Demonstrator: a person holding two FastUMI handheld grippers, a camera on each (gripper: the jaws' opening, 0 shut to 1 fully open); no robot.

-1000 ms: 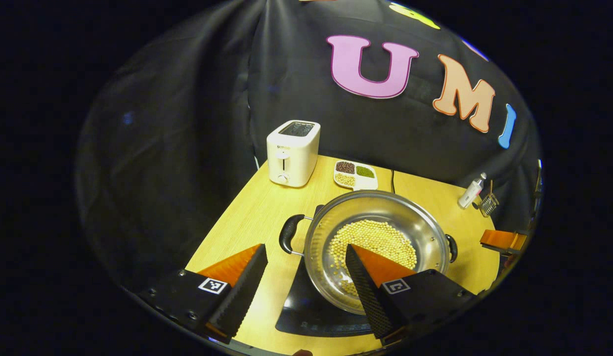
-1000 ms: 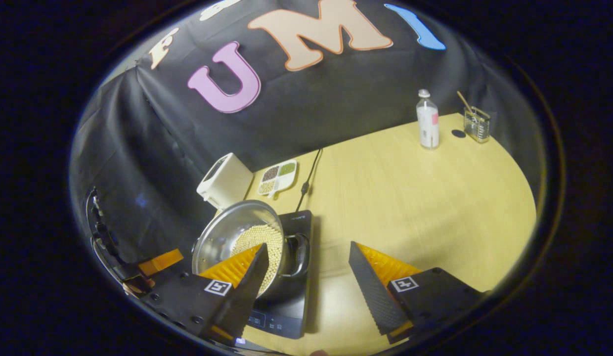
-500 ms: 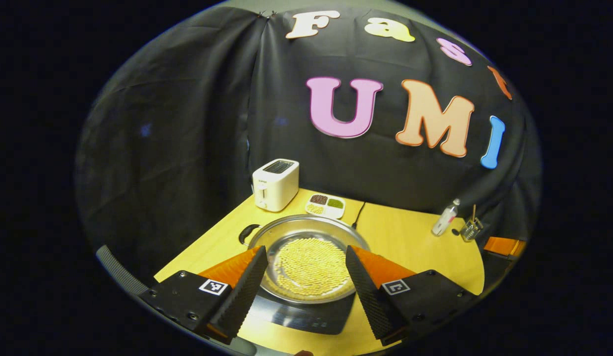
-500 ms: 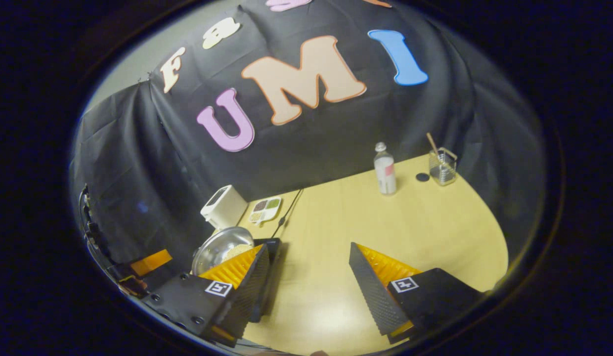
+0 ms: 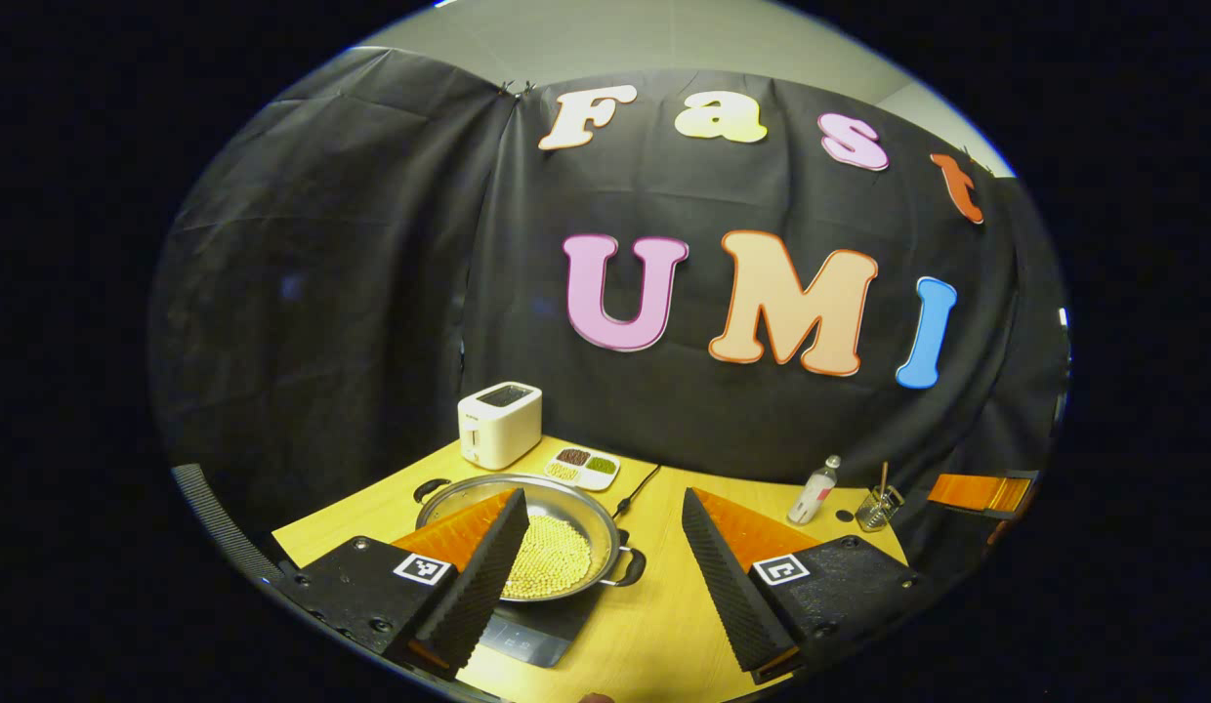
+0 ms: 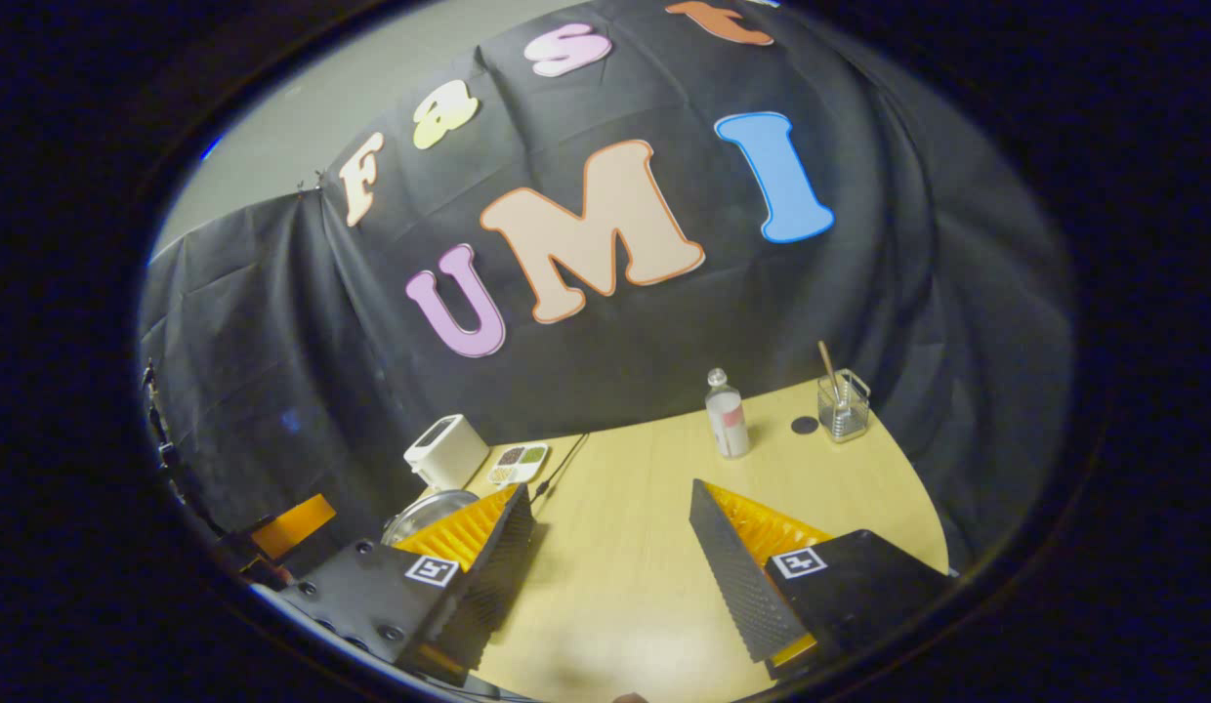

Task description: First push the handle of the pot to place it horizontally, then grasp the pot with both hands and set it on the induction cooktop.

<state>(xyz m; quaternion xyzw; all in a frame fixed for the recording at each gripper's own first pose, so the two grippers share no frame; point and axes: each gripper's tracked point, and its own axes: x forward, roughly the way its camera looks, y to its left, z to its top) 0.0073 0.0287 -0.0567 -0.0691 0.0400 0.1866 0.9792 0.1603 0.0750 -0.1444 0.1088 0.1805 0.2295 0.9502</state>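
A steel pot holding yellow beans rests on the black induction cooktop, its two black handles pointing out to either side. My left gripper is open, raised above and behind the pot, touching nothing. My right gripper is also open over bare table, well to the right of the pot, whose rim peeks out behind the gripper's left finger. The right gripper appears at the right edge of the left gripper view, and the left gripper at the left edge of the right gripper view.
A white toaster and a divided dish of beans stand behind the pot. A power cable runs toward the wall. A small bottle, a black cap and a glass holder sit at the far right of the wooden table.
Both grippers have drawn back and upward away from the pot, staying open. The pot sits on the cooktop and looks smaller and farther off.
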